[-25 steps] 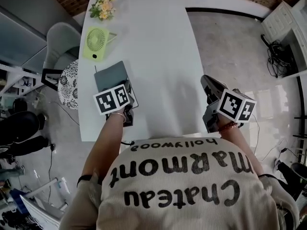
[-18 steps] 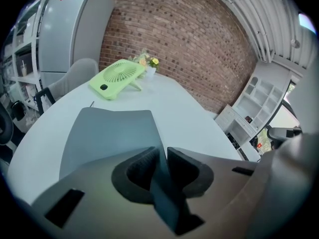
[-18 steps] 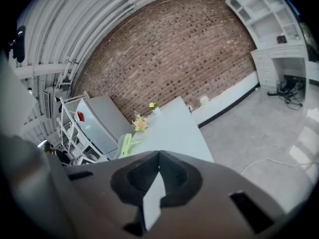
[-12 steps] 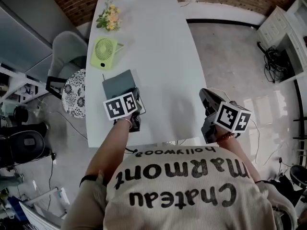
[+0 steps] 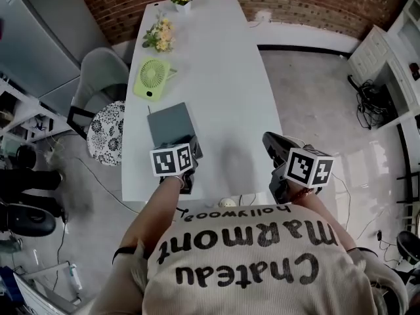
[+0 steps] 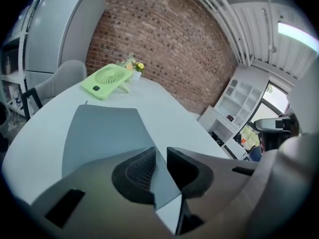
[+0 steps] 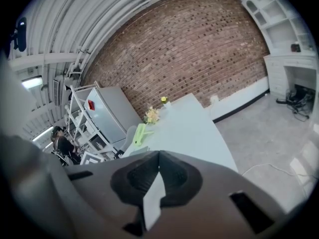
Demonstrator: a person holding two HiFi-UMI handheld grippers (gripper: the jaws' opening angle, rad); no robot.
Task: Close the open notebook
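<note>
Okay, the notebook (image 5: 169, 126) lies flat on the left side of the counter (image 5: 226, 71), grey cover up and edges lined up. From here it reads as already closed. The green fan (image 5: 153, 79) stands just beyond it, with the flowers (image 5: 161, 36) further off.

My left hand-held gripper (image 5: 192, 146) is at the notebook's near right corner. Looking along it, the jaws have just been closing in and now stand a narrow slit apart. Nothing is pinched between them; through the gap I see only the cover's corner and bare counter. I can't say whether the tips rest on the cover.

My right hand-held gripper (image 5: 272, 144) hangs off the counter's near right edge, well apart from the notebook. Its jaws are pressed together and empty.

So I'd call this the tail end of the job: the fold-over looks done, and what's left is a check. The next move calls for little. I'd make sure the cover sits fully down, with a light press near the corner if it lifts, then bring the left gripper clear without dragging the notebook.
</note>
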